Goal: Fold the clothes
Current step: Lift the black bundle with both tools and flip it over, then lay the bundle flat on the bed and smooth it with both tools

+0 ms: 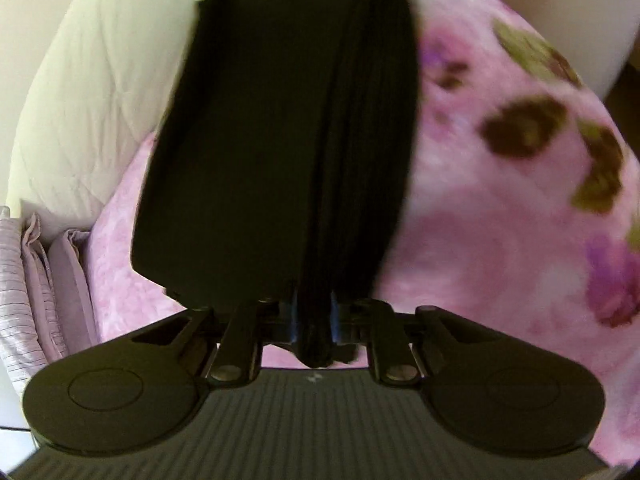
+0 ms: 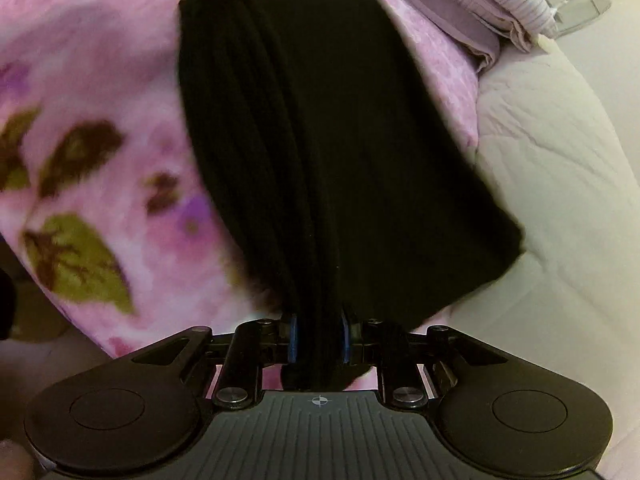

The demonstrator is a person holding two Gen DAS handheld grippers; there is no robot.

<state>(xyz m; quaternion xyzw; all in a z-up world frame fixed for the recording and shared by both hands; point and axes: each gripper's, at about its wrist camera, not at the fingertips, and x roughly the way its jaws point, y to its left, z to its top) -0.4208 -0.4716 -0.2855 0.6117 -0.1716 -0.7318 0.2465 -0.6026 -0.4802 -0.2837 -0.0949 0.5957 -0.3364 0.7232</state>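
Observation:
A black garment point(image 1: 276, 140) stretches taut between my two grippers above a bed. My left gripper point(image 1: 314, 320) is shut on one bunched end of it, the cloth pinched between the blue pads. In the right wrist view the same black garment point(image 2: 320, 152) runs away from my right gripper point(image 2: 318, 338), which is shut on the other bunched end. Part of the cloth hangs as a flat folded panel to one side. At the top edge of each view the far end of the garment meets the other gripper, barely visible.
Below lies a pink floral blanket point(image 1: 500, 200), also seen as pink floral blanket point(image 2: 100, 140). A cream quilt point(image 1: 92, 100) borders it, cream quilt point(image 2: 560, 160). Lilac striped pillows point(image 1: 36, 288) sit at the side, lilac pillows point(image 2: 480, 4). Both views are motion-blurred.

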